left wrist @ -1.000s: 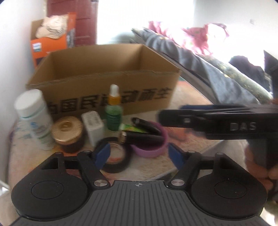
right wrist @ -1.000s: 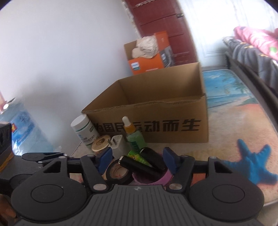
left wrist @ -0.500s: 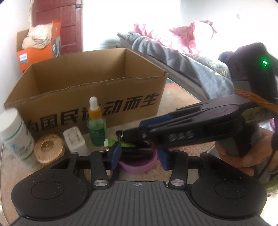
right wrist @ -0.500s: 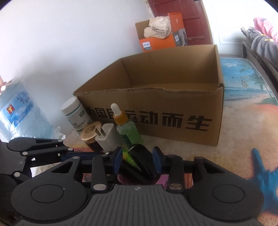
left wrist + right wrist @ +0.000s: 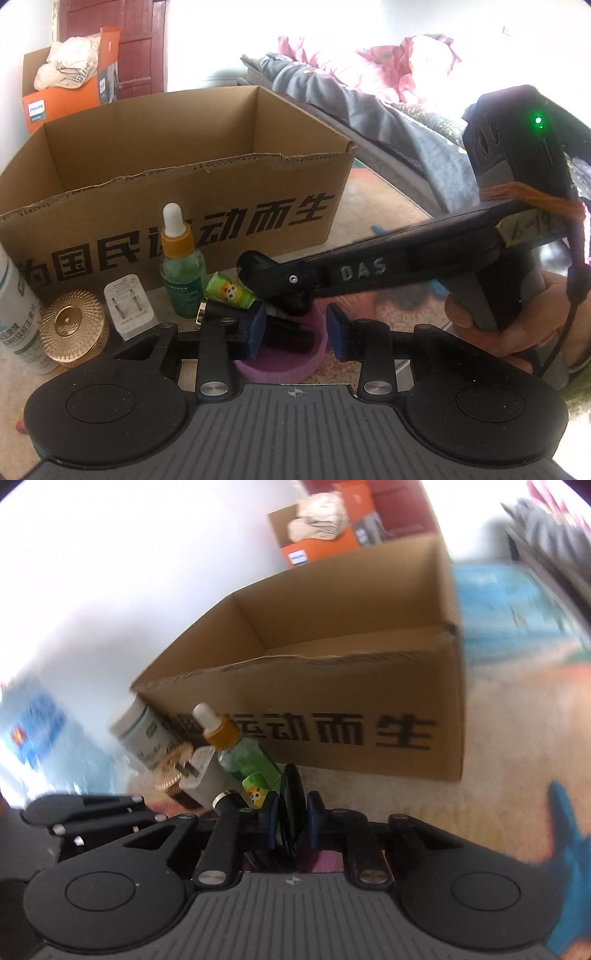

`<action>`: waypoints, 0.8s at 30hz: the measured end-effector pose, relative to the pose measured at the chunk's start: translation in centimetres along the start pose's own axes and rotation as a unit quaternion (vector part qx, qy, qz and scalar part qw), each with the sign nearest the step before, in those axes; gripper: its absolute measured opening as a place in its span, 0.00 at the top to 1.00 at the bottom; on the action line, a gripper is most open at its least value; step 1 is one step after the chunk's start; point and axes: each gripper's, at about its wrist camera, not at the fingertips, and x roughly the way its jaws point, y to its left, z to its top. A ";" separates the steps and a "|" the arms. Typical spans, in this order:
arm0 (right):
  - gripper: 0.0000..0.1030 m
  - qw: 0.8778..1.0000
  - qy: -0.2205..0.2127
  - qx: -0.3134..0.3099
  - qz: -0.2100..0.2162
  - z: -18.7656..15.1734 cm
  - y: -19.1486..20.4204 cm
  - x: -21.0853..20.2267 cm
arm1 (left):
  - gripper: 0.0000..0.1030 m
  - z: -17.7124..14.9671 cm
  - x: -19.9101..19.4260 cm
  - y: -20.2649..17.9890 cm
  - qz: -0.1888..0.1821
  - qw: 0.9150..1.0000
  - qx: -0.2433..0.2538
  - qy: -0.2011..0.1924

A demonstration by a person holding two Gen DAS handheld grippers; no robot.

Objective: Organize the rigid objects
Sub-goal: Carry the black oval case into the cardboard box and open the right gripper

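Observation:
A plain black tube (image 5: 291, 805) is pinched between the blue pads of my right gripper (image 5: 293, 812), which is shut on it. From the left wrist that gripper (image 5: 273, 280) reaches in from the right, the tube's round end (image 5: 258, 266) poking out. My left gripper (image 5: 295, 332) hangs over a purple ring (image 5: 280, 365), its jaws closing. Across the ring, between the pads, lies a gold-collared black tube (image 5: 284, 332); neither pad clearly presses on it. Behind stands the open cardboard box (image 5: 184, 206).
Before the box stand a green dropper bottle (image 5: 183, 273), a small green tube (image 5: 231, 293), a white plug (image 5: 127, 308), a gold-lidded jar (image 5: 72, 328) and a white bottle (image 5: 16, 321). A bed (image 5: 369, 110) runs along the right. A water jug (image 5: 33, 731) sits left.
Both grippers have come down into the pile in front of the box. The right jaws have shut on the plain black tube. The left jaws have narrowed over the purple ring.

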 end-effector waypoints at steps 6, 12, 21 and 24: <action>0.84 0.993 0.003 0.104 0.064 0.0 -3.6 -0.6 | 0.65 0.9 1.1 -0.2 -0.002 1.000 -0.004 0.011; 0.84 0.981 -0.002 0.154 0.115 -0.1 -5.2 -0.8 | 0.65 1.3 1.9 -0.5 0.009 1.000 -0.005 0.024; 0.83 0.979 -0.014 0.167 0.119 -0.3 -5.1 -3.0 | 0.65 1.4 0.3 -1.0 0.004 1.000 -0.003 0.009; 0.83 0.982 -0.028 0.147 0.114 0.4 -3.2 -4.6 | 0.65 1.8 -1.8 -1.2 0.005 1.000 0.005 -0.012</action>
